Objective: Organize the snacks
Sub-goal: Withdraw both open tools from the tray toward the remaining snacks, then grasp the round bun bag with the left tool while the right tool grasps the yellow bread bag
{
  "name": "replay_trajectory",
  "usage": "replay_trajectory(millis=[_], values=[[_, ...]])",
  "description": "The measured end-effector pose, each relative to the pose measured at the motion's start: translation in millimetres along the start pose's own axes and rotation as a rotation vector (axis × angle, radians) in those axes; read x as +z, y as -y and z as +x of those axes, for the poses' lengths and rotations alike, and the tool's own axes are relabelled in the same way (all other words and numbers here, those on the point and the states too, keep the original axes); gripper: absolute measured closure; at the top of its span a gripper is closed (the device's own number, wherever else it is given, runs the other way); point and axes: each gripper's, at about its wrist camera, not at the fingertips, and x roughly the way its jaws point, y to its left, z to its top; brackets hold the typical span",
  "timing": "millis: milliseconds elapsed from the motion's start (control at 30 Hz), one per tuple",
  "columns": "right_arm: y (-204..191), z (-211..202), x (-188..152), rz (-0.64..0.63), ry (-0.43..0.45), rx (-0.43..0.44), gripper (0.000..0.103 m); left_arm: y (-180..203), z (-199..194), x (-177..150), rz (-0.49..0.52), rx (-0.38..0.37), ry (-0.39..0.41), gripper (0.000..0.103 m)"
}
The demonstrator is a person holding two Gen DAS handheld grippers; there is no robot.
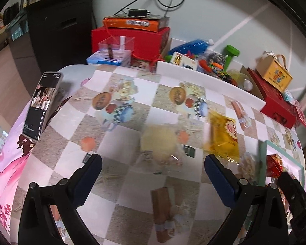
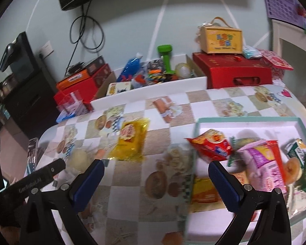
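A yellow snack packet (image 1: 223, 136) (image 2: 130, 141) lies flat on the checked tablecloth, and a pale round bun in clear wrap (image 1: 160, 145) (image 2: 79, 159) lies left of it. My left gripper (image 1: 153, 163) hangs open just in front of the bun, with nothing between its fingers. To the right stands a teal-rimmed tray (image 2: 244, 120) (image 1: 283, 153) holding a red packet (image 2: 212, 144), a pink packet (image 2: 263, 164), a green one (image 2: 302, 161) and an orange one (image 2: 204, 192). My right gripper (image 2: 156, 171) is open and empty over the tray's left rim.
A phone (image 1: 41, 105) leans upright at the table's left edge. A white box (image 1: 210, 81) of mixed items runs along the back, flanked by red boxes (image 1: 130, 38) (image 2: 238, 71), an orange box (image 1: 132, 23) and a small yellow carton (image 2: 222, 38). A dark cabinet (image 1: 55, 30) stands at left.
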Motion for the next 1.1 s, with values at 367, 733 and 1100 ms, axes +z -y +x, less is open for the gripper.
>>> replay_trajectory(millis=[367, 733, 1100], values=[[-16.2, 15.8, -0.3, -0.027, -0.015, 0.048, 0.004, -3.7, 21.0, 1.3, -0.023, -0.041, -0.013, 0.003], [-24.4, 36.6, 22.8, -0.053, 0.015, 0.034, 0.015, -11.3, 42.9, 17.6, -0.104, -0.097, 0.056, 0.003], [-26.7, 70.6, 34.8, -0.083, 0.017, 0.012, 0.028, 3.0, 69.2, 22.5, -0.063, -0.096, -0.041, 0.003]])
